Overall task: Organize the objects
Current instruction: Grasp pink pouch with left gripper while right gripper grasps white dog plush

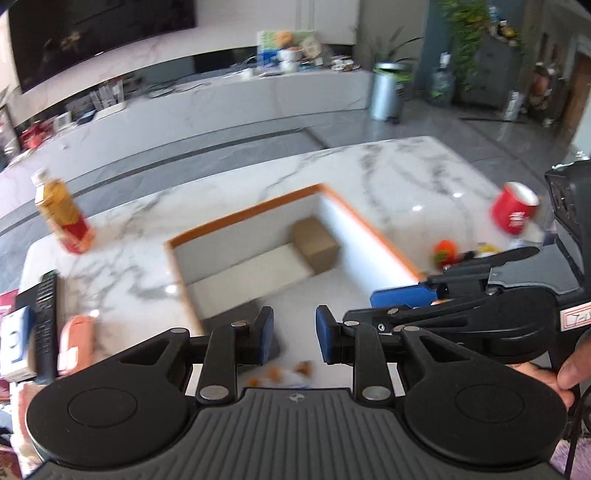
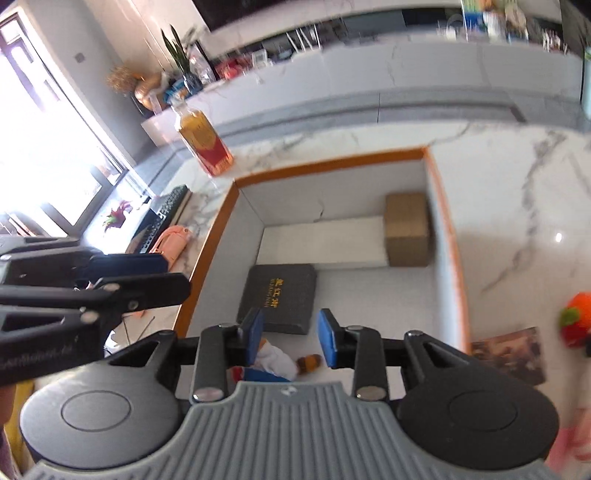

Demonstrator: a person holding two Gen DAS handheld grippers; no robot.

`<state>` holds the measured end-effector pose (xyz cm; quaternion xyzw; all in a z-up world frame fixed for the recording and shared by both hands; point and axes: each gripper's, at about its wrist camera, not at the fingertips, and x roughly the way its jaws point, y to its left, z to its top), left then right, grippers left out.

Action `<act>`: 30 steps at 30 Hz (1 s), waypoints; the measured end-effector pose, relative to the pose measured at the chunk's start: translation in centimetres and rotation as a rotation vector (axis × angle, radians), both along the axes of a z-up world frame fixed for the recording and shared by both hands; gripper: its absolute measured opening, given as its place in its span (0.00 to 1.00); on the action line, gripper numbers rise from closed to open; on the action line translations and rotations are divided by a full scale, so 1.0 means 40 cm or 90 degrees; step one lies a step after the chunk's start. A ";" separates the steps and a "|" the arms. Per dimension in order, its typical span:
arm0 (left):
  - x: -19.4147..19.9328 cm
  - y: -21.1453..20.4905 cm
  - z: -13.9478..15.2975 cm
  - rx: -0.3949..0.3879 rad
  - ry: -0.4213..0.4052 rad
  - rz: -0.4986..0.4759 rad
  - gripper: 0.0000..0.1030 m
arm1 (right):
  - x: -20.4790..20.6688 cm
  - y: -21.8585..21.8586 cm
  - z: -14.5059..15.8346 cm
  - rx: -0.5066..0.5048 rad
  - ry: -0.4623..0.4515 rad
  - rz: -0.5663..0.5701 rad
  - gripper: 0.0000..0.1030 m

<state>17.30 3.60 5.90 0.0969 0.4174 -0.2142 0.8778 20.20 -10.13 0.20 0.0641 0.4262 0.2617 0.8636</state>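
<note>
The left claw (image 1: 294, 338) stands partly spread with nothing between its blue pads. The right claw (image 2: 291, 338) is likewise partly spread and empty, above a small plush toy (image 2: 284, 360) lying at the box's near end. At 12 o'clock a dark case (image 2: 279, 297) lies flat in the orange-rimmed box (image 2: 214, 236); a brown carton (image 2: 406, 229) sits at its far end, at 1 o'clock. Outside, a bottle (image 2: 203, 142) stands on the desk (image 2: 517, 192) at 11 o'clock.

Steel bin (image 1: 386, 90), plants (image 1: 467, 33), TV (image 1: 92, 33) in bkgd.
</note>
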 end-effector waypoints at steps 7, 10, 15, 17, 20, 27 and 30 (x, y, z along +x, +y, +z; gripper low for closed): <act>-0.049 -0.174 -0.031 -0.035 0.021 -0.100 0.29 | -0.095 -0.222 0.065 -0.035 -0.048 -0.079 0.35; -0.049 -0.243 -0.061 -0.043 0.041 -0.129 0.29 | -0.110 -0.324 0.055 -0.046 -0.031 -0.134 0.35; -0.031 -0.357 -0.120 -0.005 0.064 -0.175 0.29 | -0.112 -0.447 -0.001 -0.064 0.003 -0.199 0.36; -0.015 -0.401 -0.149 0.030 0.074 -0.195 0.29 | -0.110 -0.478 -0.023 -0.079 0.013 -0.217 0.39; 0.011 -0.455 -0.193 0.090 0.088 -0.221 0.30 | -0.099 -0.504 -0.055 -0.098 0.021 -0.232 0.44; 0.086 -0.546 -0.276 0.168 0.146 -0.240 0.45 | -0.055 -0.555 -0.131 -0.077 0.085 -0.262 0.56; 0.107 -0.558 -0.294 0.151 0.211 -0.210 0.45 | -0.033 -0.577 -0.156 -0.049 0.113 -0.267 0.59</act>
